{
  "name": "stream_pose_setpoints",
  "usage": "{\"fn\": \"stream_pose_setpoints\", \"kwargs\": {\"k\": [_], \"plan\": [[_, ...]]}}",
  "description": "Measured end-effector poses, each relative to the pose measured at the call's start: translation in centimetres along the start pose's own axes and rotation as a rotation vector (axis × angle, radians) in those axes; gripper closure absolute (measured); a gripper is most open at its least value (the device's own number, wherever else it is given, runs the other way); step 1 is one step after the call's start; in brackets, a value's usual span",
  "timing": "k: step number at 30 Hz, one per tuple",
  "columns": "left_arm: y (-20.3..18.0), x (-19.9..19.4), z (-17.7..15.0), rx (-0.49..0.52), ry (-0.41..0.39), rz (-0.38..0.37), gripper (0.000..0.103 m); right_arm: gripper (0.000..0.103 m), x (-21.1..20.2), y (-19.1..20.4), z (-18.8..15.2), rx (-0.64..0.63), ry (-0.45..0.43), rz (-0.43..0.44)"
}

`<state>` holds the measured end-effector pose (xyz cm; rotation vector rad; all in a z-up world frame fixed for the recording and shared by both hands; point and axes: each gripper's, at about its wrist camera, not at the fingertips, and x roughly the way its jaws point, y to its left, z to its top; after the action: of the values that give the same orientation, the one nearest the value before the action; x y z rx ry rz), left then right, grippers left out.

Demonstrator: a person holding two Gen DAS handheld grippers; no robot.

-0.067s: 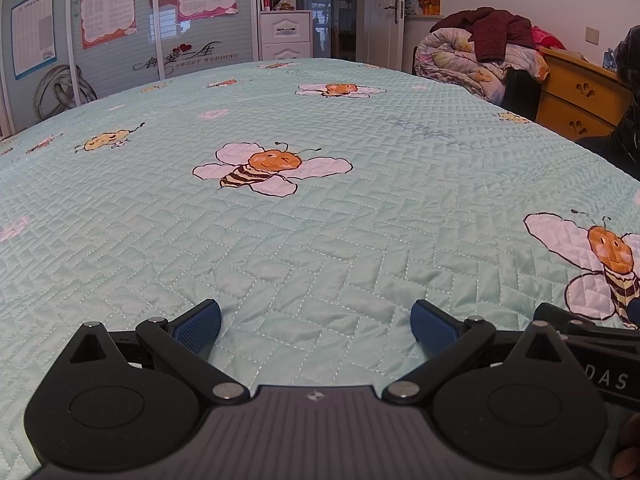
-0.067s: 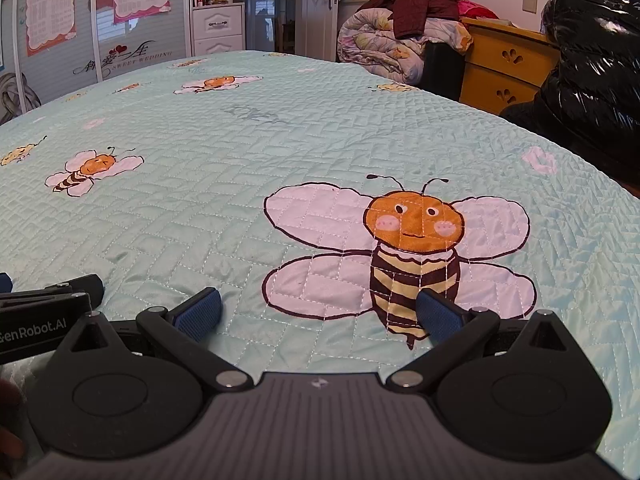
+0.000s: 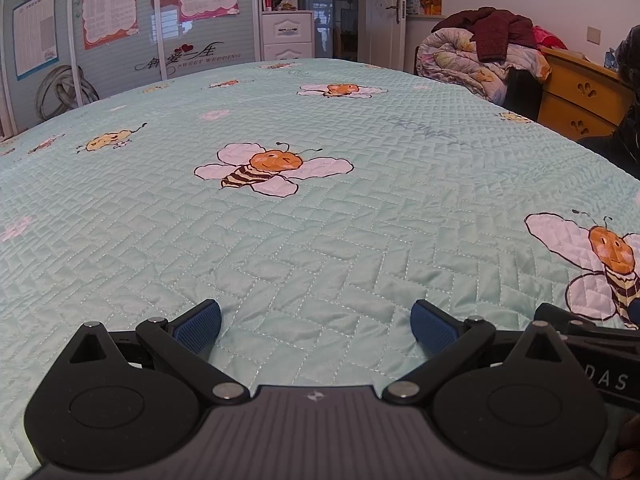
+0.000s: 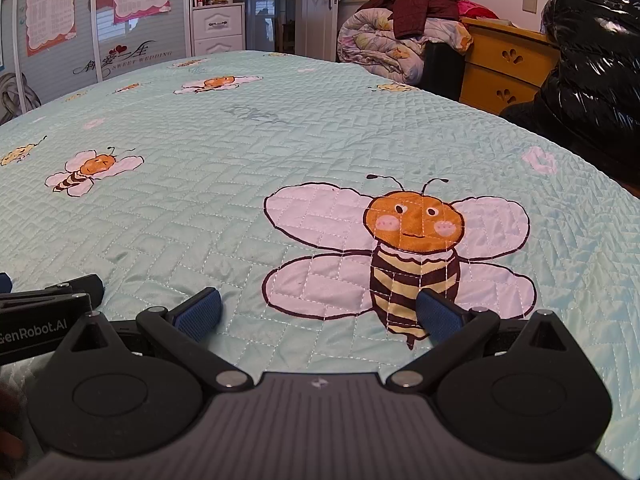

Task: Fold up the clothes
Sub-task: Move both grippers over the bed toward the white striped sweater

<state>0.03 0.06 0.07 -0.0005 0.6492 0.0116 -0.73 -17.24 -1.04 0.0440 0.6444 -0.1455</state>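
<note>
My left gripper (image 3: pixel 316 322) hangs low over a mint quilted bedspread (image 3: pixel 320 216) printed with cartoon bees; its blue pads stand wide apart with nothing between them. My right gripper (image 4: pixel 318 316) is open too, empty, just short of a large bee print (image 4: pixel 412 240). Each gripper's black body shows at the edge of the other's view: the right gripper (image 3: pixel 592 344) at the left wrist view's lower right, the left gripper (image 4: pixel 44 312) at the right wrist view's lower left. No garment lies on the bedspread (image 4: pixel 200 208) in either view. A dark red garment (image 3: pixel 496 30) tops a rolled quilt beyond the bed.
A rolled floral quilt (image 3: pixel 464 60) sits past the bed's far right corner, beside a yellow wooden dresser (image 3: pixel 580 96). A shiny black puffer jacket (image 4: pixel 592 52) stands at the bed's right side. Wardrobe doors with posters (image 3: pixel 108 16) and a white drawer unit (image 3: pixel 287 36) line the far wall.
</note>
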Motion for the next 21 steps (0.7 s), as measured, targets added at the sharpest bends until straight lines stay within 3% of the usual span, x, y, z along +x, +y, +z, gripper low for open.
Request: {"fn": "stream_pose_setpoints", "kwargs": {"k": [6,10,13,17,21], "plan": [[0.7,-0.3,0.3,-0.009,0.017,0.004,0.000,0.001,0.0,0.2,-0.1,-0.011,0.001,-0.009],[0.8,-2.8,0.0,0.009,0.108,-0.005,0.000,0.001,0.1,-0.2,0.1,-0.011,0.005,-0.005],[1.6,-6.5,-1.4,0.022,0.204,0.007,0.000,0.001,-0.3,-0.6,0.1,0.005,0.009,0.029],[5.1,-12.6,-3.9,-0.049,0.314,0.033,0.000,0.001,-2.4,-1.0,-1.0,0.008,0.031,0.087],[9.8,-19.2,-4.8,-0.070,0.297,0.129,0.000,0.001,-7.4,0.9,-4.3,-0.047,0.050,0.161]]}}
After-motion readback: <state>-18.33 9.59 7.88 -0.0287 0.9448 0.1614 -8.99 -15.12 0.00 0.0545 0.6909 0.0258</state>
